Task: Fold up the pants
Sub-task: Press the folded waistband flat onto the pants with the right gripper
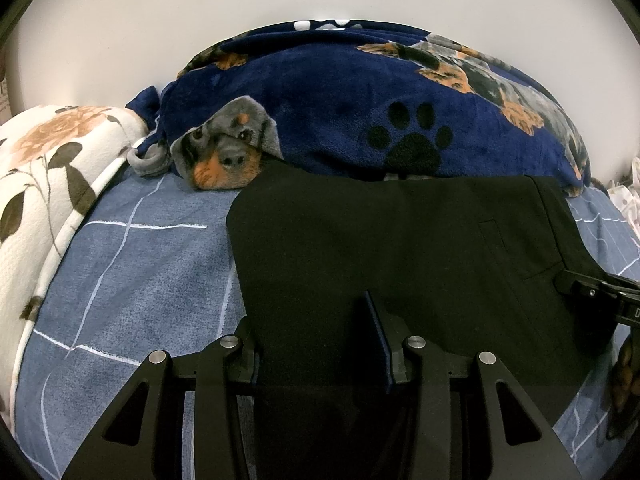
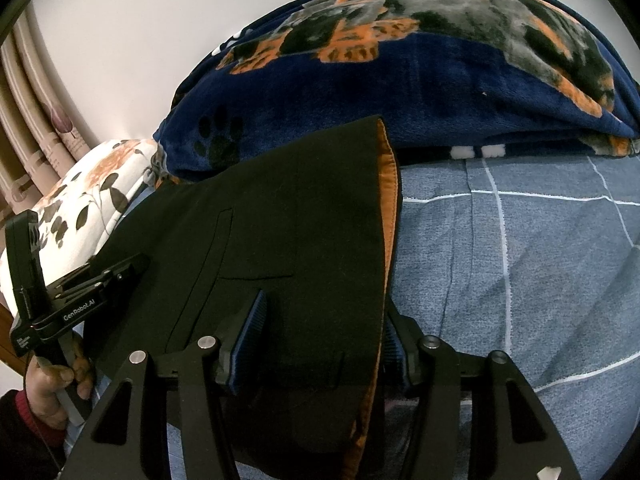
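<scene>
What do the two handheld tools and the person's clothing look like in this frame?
Both tools are matte black linkages with silver pivot pins and ribbed blue pads: left tool, right tool. The left tool's body carries white "GenRobot.AI" lettering in the right wrist view. The hand holding it emerges from a dark sleeve with a red cuff.

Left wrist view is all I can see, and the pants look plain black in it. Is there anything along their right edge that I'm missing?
Observer: Yes. In the right wrist view, an orange lining runs along that edge of the pants.
Operator: Where does the right gripper sit?
Observer: The right gripper straddles that edge, with one finger over the black cloth and the other on the lining's side, above the blue checked sheet. I cannot tell whether it pinches.
Operator: Any sign of the person?
Observer: A hand with a red cuff holds the handle of the left gripper.
</scene>
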The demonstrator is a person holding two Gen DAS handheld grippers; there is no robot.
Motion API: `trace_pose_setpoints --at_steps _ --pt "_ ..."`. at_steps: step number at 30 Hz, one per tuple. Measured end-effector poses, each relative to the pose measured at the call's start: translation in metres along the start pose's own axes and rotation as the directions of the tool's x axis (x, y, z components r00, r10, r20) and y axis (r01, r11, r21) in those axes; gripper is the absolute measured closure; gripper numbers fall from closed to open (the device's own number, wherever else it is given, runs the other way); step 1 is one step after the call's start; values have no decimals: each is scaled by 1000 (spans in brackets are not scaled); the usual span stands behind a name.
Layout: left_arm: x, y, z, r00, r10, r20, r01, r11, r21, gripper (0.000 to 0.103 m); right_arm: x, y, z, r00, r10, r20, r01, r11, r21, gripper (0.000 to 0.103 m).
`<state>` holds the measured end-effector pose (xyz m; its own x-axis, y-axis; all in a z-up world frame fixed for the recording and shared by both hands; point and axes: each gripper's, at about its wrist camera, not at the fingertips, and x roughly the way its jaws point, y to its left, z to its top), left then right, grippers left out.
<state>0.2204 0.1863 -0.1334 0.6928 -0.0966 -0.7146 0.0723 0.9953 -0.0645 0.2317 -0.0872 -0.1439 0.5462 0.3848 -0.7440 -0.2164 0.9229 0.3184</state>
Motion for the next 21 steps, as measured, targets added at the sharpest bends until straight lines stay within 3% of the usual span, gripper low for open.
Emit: trace_pose_setpoints --at_steps 21 --pt "0 0 -1 1000 2 0 -2 1000 0 60 0 0 0 1000 -1 -2 1 1000 -4 50"
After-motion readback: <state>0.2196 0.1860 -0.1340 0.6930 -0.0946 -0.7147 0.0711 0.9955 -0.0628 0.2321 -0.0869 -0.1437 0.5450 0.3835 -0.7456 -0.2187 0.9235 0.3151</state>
